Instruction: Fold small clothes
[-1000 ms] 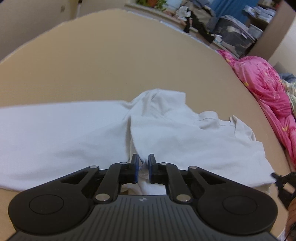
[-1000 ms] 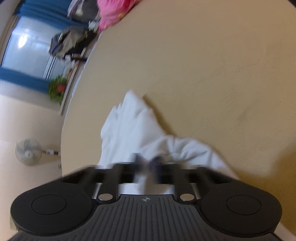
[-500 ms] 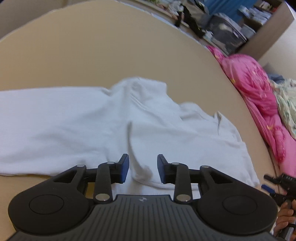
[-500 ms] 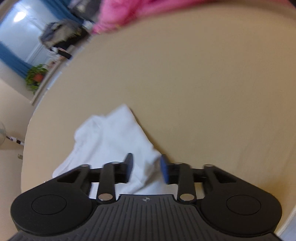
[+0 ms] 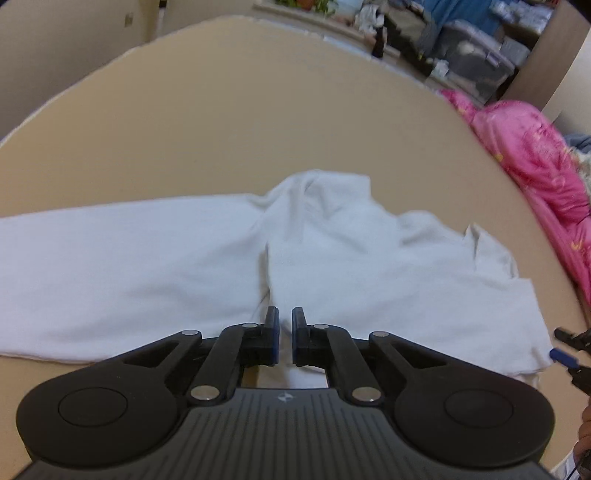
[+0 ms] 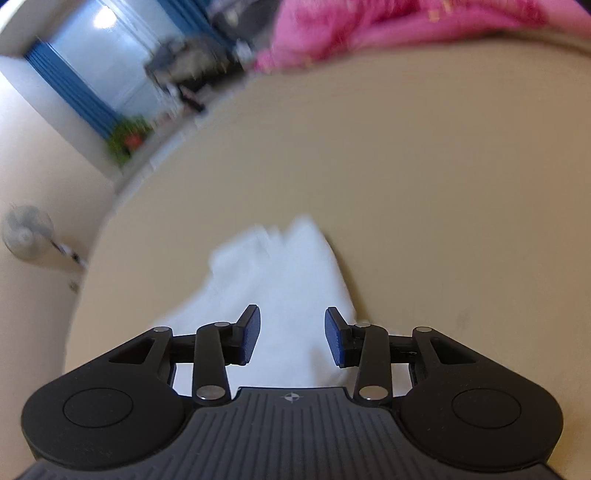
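Observation:
A white garment (image 5: 369, 266) lies spread across the tan table (image 5: 258, 129), with a fold ridge running up its middle. My left gripper (image 5: 285, 332) sits at the garment's near edge, its jaws nearly together, with white cloth showing in the narrow gap. In the right wrist view, my right gripper (image 6: 291, 339) hovers open above one end of the garment (image 6: 288, 280); cloth lies below its blue pads without touching them. The right gripper's tip (image 5: 569, 350) also pokes in at the right edge of the left wrist view, beside the garment's corner.
A pink blanket (image 5: 535, 155) lies heaped along the table's right side, seen again at the top of the right wrist view (image 6: 369, 26). Storage boxes (image 5: 476, 55) and clutter stand beyond the far edge. A standing fan (image 6: 26, 232) is off to the left. Bare tabletop (image 6: 443, 184) stretches beyond the garment.
My left jaws opened half a second ago and have closed again at the garment's near edge. My right gripper let go of the cloth, opened, rolled and lifted a little.

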Motion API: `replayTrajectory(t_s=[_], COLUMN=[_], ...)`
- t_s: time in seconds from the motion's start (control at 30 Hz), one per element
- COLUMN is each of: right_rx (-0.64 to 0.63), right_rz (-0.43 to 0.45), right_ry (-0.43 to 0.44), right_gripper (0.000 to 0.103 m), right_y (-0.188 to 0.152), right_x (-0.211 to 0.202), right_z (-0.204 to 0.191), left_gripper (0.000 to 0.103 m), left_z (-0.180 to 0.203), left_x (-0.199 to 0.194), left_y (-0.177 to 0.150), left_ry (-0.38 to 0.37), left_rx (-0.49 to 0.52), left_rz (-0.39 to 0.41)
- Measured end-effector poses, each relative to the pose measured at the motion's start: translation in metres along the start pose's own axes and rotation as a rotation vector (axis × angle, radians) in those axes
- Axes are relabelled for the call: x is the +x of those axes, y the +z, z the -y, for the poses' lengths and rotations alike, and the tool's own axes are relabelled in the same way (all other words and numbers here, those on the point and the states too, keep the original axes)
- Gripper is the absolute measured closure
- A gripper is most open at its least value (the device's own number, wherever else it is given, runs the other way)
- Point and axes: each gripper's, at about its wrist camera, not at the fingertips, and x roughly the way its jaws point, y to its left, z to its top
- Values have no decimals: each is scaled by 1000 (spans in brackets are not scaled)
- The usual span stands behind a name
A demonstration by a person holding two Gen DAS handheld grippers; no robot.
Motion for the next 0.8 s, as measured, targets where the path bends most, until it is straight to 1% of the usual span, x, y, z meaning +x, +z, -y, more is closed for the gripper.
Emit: replayTrajectory(t_s=[0.03,0.07,0.1,0.13,0.17,0.2,0.23,0.27,0.33,0.4,0.43,0.47,0.5,0.53,0.57,0.63,0.67,0.7,0.8], right_rx=[-5,-13,-4,27,46,52,49,48,41,28,25,10,-24,-65,-112,-199,-238,-283,-405], right_rz=[-40,-74,-92,-88,-81,-76,-71,-65,-50,-41,-29,-17,0,15,25,44,66,99,168], right_ry=[-45,-107,-149,-155,-147,-139,-138,-133,-114,-100,-87,-75,-67,-62,-52,-19,1,27,63], right_gripper=[63,71,80,81,81,81,81,80,77,74,73,71,69,68,66,65,62,57,53], right_y=[-1,-3,-4,-3,-1,1,1,2,2,2,3,2,0,-6,-8,-12,-14,-18,-29], right_x=[7,15,22,24,23,22,22,21,15,11,7,2,-4,-13,-20,-41,-55,-71,-109], right_z=[2,6,12,18,21,22,22,22,22,20,20,17,13,7,1,-10,-14,-19,-25], left_gripper=[94,91,89,85,81,80,81,83,81,75,67,65,66,66,65,65,65,65,64], left_z=[1,3,6,9,10,13,15,14,15,17,18,19,19,19,19,14,10,7,-3], left_x=[-2,-6,-7,-5,2,13,26,33,27,13,14,20,23,20,9,-23,-38,-54,-100], left_y=[1,2,3,2,0,-3,-7,-9,-9,-10,-12,-15,-18,-20,-19,-16,-14,-13,-18], left_ry=[2,-8,-35,-64,-83,-80,-58,-39,-40,-58,-45,-20,-4,7,10,-41,-55,-60,-42], left_rx=[5,11,15,18,26,40,56,61,63,84,107,126,140,153,161,148,141,137,162], left_rz=[17,45,61,57,31,-16,-73,-100,-67,0,10,-16,-52,-56,-41,18,40,63,141])
